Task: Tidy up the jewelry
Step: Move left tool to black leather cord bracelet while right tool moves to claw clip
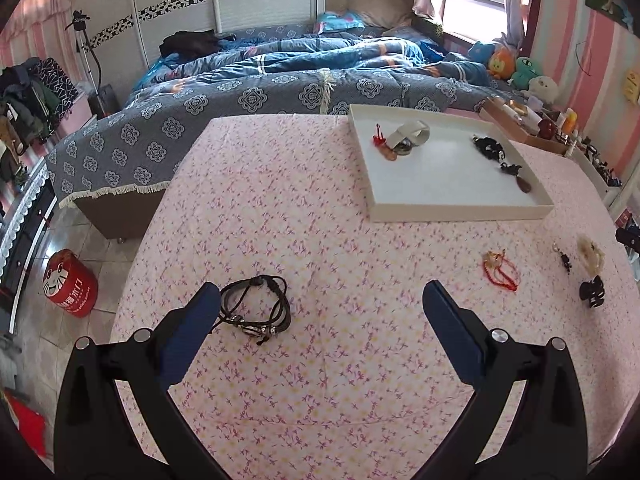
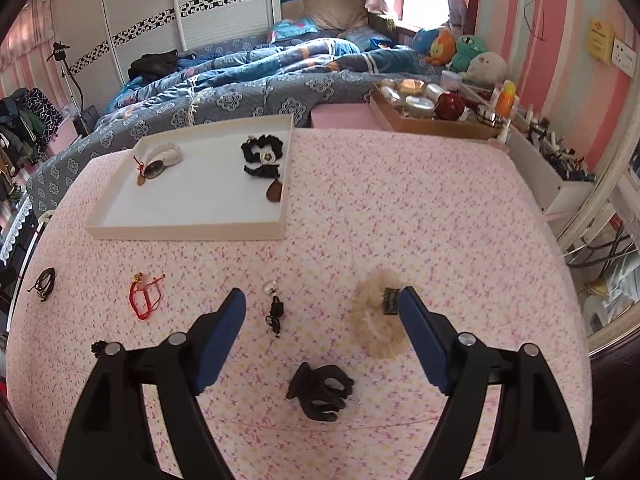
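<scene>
White tray (image 2: 184, 230) already holds several pieces, while five more, including the black bracelet (image 1: 256, 310), wait on the worktop (image 1: 320, 380); both hand-held grippers hover spread and empty

Little can be read here. On the floor at the near left of the left wrist view stands a red drum (image 1: 70, 283) with a white cartoon face and a line of white Chinese characters beneath it, of which "门" seems to be the last; the rest are too small to make out. On the far right wall hangs a yellow sign (image 2: 600, 41) with a red emblem, its print too blurred to read.
</scene>
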Demonstrator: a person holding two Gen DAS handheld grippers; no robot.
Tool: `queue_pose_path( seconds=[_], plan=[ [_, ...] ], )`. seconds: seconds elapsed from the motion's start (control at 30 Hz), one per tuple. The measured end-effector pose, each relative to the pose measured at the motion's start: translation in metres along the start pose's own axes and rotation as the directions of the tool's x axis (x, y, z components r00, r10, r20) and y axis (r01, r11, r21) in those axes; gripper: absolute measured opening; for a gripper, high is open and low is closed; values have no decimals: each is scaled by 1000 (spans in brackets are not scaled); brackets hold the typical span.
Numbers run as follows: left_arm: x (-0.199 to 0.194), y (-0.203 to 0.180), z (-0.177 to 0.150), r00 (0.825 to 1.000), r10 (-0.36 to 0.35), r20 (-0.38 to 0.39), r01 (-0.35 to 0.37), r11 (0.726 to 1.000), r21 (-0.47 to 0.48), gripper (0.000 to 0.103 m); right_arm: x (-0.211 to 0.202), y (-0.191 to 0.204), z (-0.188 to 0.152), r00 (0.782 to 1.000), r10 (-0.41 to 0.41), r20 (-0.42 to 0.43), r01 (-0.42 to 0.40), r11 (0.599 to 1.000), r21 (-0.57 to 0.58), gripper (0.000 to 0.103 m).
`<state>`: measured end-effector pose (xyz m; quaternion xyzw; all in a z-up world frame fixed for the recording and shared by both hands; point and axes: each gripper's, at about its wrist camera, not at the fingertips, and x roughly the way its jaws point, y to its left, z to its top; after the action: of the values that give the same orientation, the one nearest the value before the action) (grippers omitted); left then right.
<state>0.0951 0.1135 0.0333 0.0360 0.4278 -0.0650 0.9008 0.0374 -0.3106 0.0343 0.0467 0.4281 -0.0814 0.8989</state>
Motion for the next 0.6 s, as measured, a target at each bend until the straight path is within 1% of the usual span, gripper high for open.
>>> queue_pose_path(
  seconds=[0.17,0.3,0.43,0.6],
  plan=[
    [22,15,-8,1000,10,-27,-11,1000,-11,100,21,13,-4,1000,-1,-17,1,1000,-2,79],
    [40,29,-16,998,16,-53,-18,999,-32,100,33,22,-6,999,-18,-32,17,1000,-18,79],
    [52,38,-22,998,11,-69,-14,999,-51,100,43,27,-9,999,-26,-43,25,999,-27,79],
    [56,32,-25,998,18,-56,-19,1000,-11,100,54,26,-12,998,-31,-59,30,999,-15,79]
  ],
)
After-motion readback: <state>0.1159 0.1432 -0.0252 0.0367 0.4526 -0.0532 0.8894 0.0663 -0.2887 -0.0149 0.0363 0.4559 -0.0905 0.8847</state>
